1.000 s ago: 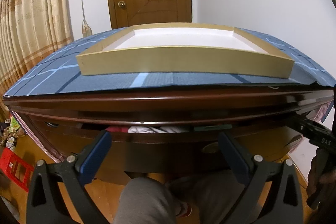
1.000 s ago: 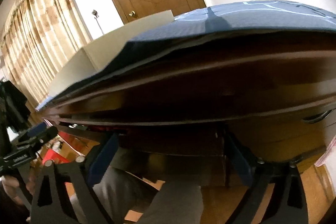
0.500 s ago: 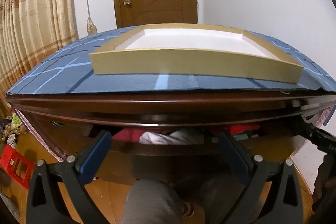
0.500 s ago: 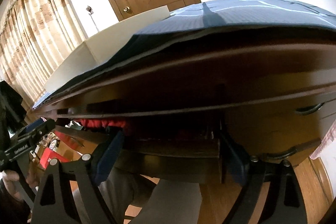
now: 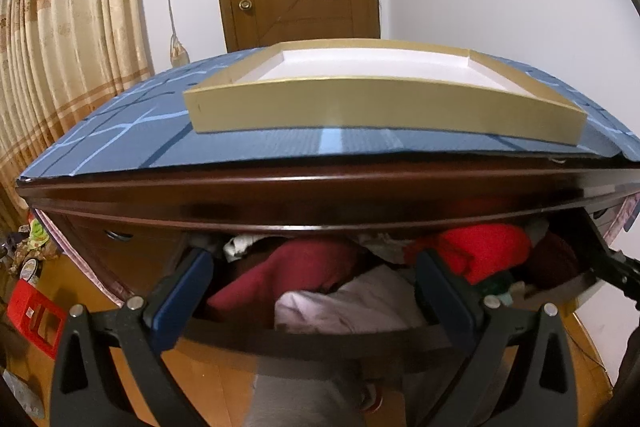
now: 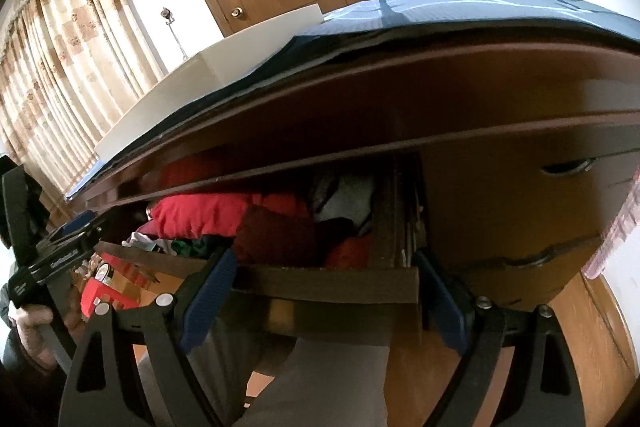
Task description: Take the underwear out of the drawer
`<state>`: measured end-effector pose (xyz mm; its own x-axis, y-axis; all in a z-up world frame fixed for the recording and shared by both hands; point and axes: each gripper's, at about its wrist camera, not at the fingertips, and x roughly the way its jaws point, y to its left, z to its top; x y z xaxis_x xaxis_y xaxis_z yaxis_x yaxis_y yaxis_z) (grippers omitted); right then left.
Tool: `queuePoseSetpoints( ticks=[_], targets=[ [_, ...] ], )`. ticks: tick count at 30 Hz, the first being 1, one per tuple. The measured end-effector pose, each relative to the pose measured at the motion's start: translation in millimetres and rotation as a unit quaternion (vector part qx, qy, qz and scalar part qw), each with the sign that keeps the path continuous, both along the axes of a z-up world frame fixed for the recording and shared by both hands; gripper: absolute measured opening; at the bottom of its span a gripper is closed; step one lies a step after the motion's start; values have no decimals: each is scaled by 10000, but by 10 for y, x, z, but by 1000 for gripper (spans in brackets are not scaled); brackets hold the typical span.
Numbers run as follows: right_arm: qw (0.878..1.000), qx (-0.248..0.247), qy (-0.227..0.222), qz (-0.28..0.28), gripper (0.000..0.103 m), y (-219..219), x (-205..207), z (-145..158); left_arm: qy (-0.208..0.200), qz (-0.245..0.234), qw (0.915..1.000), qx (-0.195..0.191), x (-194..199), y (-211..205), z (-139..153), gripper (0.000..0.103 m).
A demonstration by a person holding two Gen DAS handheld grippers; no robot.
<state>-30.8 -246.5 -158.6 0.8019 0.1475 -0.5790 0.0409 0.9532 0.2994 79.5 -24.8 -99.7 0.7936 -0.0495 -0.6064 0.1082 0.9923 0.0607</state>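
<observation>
an open drawer (image 5: 400, 335) under a blue-covered counter (image 5: 280, 147) holds red and white underwear (image 5: 304, 275), with the left gripper (image 5: 312, 291) and right gripper (image 6: 324, 291) at its front, both jaws wide, gripping nothing.

1. Drawer (image 5: 320, 337) pulled out under the overhanging dresser top (image 5: 320, 183); only a low slot of headroom between them
2. Slot crowded by heaped red clothes (image 5: 480, 251) and white cloth (image 5: 352, 303)
3. Drawer's dark front edge across the near side, right side wall (image 6: 390, 211) closing off that flank
4. Grey-clad knee (image 6: 336, 383) just below
</observation>
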Motion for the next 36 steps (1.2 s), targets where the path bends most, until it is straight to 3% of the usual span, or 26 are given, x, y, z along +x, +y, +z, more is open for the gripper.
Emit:
queuePoseSetpoints(
  ticks=[7, 11, 13, 15, 16, 19, 21, 29, 36],
  targets=[
    [9999, 14, -32, -121, 91, 20, -110, -11, 100, 38, 9999, 73, 24, 31, -88, 103],
    [9969, -203, -600, -458, 91, 60, -254, 216, 168, 101, 9998, 79, 43, 83, -128, 103],
    [9961, -330, -740, -361, 91, 114, -246, 322, 199, 130, 9997, 51, 60, 104, -141, 103],
    [9963, -564, -626, -187, 86, 221, -139, 361, 248, 155, 9996, 40, 70, 120, -160, 103],
    [9964, -633, -555, -48, 73, 293, -66, 343, 267, 166, 9995, 56, 73, 120, -168, 103],
    [9976, -656, -209, 41, 56, 388, 145, 248, 306, 172, 9993, 134, 78, 118, -194, 103],
    [9981, -611, -29, 77, 54, 423, 239, 180, 326, 170, 9992, 169, 81, 125, -206, 103],
    [9910, -1267, 434, -51, 54, 653, 344, 144, 461, 206, 9985, 209, 102, 184, -263, 103],
    [9896, -1290, 622, -151, 54, 667, 369, 125, 593, 164, 9981, 46, 95, 248, -275, 103]
  ],
)
